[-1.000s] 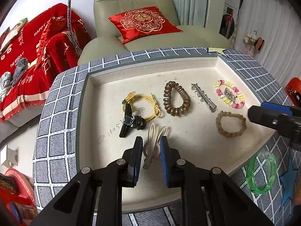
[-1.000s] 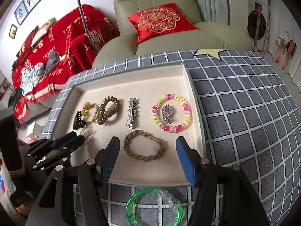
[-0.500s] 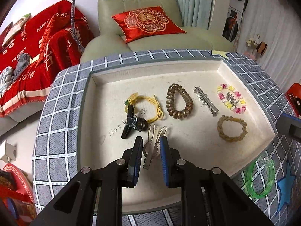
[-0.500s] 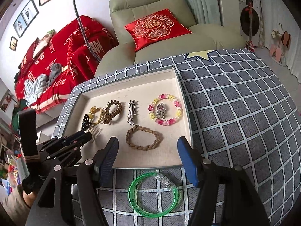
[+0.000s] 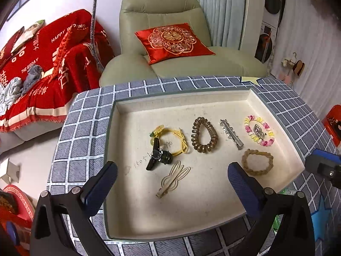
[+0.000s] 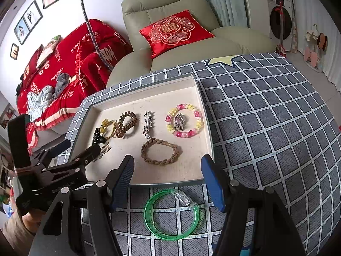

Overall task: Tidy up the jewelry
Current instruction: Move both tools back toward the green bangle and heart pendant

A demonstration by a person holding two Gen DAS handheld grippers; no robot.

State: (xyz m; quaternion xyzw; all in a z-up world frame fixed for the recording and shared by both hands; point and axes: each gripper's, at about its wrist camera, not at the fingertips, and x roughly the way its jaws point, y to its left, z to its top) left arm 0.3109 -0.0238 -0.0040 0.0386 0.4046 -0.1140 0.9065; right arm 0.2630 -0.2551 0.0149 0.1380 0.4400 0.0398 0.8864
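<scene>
Inside the tray [image 5: 132,224] we have just spread our left gripper [image 5: 170,181] off the rabbit clip [image 5: 173,179], while our right gripper [image 6: 168,183] hangs apart over the green bangle [image 6: 171,214], probably next.

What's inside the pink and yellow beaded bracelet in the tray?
A small silver charm-like piece lies inside the ring of the pink and yellow beaded bracelet, on the cream tray floor. Whether it is attached to the bracelet cannot be told; anything under it is hidden.
</scene>
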